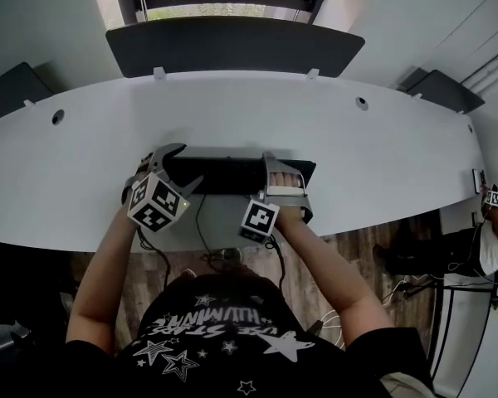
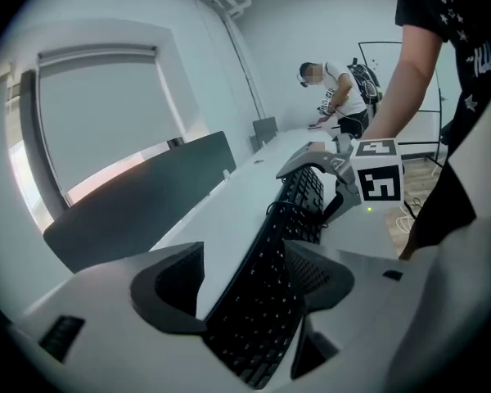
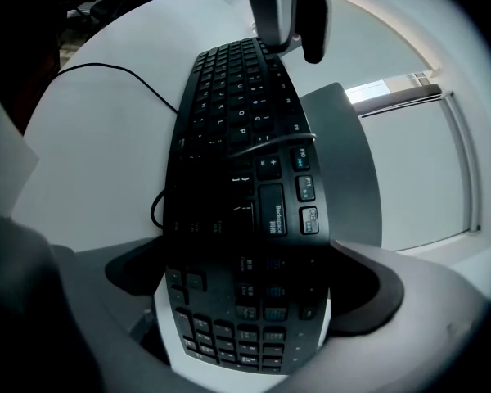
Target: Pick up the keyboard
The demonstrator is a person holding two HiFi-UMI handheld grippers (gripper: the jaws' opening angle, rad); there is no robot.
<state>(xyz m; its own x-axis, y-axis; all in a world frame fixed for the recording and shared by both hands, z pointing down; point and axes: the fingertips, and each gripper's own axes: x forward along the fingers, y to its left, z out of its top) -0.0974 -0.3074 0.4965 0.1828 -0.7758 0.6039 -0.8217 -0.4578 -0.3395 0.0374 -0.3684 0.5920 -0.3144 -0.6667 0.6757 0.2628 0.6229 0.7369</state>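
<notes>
A black curved keyboard (image 1: 224, 175) lies near the front edge of the white desk (image 1: 332, 127). My left gripper (image 1: 183, 166) stands at its left end. In the left gripper view that gripper (image 2: 241, 281) is open wide, and the keyboard (image 2: 266, 293) runs between the jaws with bare desk showing beside one pad. My right gripper (image 1: 284, 179) is at the right end. The right gripper view shows its jaws (image 3: 254, 289) closed against both long edges of the number-pad end of the keyboard (image 3: 245, 162).
The keyboard's cable (image 1: 201, 222) drops over the desk's front edge. A dark divider panel (image 1: 232, 48) stands along the back. Two cable holes (image 1: 362, 104) (image 1: 58, 116) sit in the desktop. Another person (image 2: 335, 97) stands at the desk's far end.
</notes>
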